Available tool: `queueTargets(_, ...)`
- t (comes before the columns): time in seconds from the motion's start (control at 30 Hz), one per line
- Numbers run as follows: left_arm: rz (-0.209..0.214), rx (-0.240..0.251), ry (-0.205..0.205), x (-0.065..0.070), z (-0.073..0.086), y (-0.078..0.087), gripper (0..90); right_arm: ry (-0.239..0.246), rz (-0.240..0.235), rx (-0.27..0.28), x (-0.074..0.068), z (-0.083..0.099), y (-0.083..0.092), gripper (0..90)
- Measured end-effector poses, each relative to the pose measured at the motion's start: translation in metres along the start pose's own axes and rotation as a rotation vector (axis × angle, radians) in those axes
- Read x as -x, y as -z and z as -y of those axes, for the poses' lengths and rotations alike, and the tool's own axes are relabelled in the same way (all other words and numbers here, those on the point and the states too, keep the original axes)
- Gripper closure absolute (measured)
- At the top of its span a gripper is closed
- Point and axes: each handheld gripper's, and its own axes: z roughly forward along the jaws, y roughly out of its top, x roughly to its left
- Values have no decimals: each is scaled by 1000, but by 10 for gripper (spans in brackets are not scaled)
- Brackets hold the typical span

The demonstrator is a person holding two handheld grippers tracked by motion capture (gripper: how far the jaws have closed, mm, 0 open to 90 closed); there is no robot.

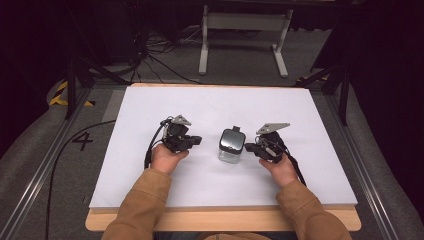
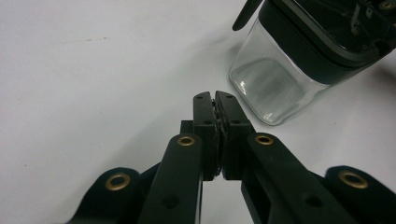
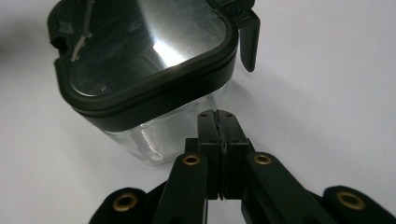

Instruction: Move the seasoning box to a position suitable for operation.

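High view, left to right: the left gripper [image 1: 192, 141], jaws together and empty, lies left of centre on the white counter [image 1: 300, 115]. At centre stands a clear glass jar [image 1: 231, 146] with a dark lid. Just right of it is the right gripper [image 1: 248, 147], jaws also together, its tip close beside the jar.

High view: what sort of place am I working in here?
Probably a lab or recording studio, not a home: a white table on its own, loose cables on grey floor, a metal stand behind, dark surroundings.
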Motion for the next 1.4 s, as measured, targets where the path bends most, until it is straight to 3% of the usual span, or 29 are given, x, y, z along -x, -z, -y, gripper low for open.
queueTargets(0.1,19,-8,-10,4,-2,-4,880,21,35,-11,-1,3,5,897)
queueTargets(0.2,31,-19,-40,12,-5,-13,890,11,93,6,8,9,25,897)
queueTargets(0.3,24,-37,-54,20,-8,-24,893,-43,158,35,27,20,51,898)
queueTargets(0.33,24,-37,-54,20,-8,-24,893,-43,158,35,27,20,51,898)
queueTargets(0.43,37,-55,-61,24,-12,-33,893,-166,231,81,58,42,84,898)
queueTargets(0.53,55,-68,-67,25,-13,-38,894,-204,258,101,70,51,98,897)
queueTargets(0.63,71,-86,-73,28,-14,-42,893,-220,262,108,73,55,102,898)
queueTargets(0.8,43,-124,-93,33,-16,-42,896,-211,254,107,71,54,100,897)
queueTargets(0.9,57,-133,-83,37,-16,-43,896,-205,244,106,70,52,99,897)
queueTargets(1.13,87,-172,-133,53,-18,-47,896,-202,230,110,68,51,98,897)
queueTargets(1.3,100,-198,-160,56,-18,-50,895,-203,225,111,68,51,98,897)
queueTargets(1.4,103,-193,-136,55,-19,-48,885,-198,220,107,67,50,96,897)
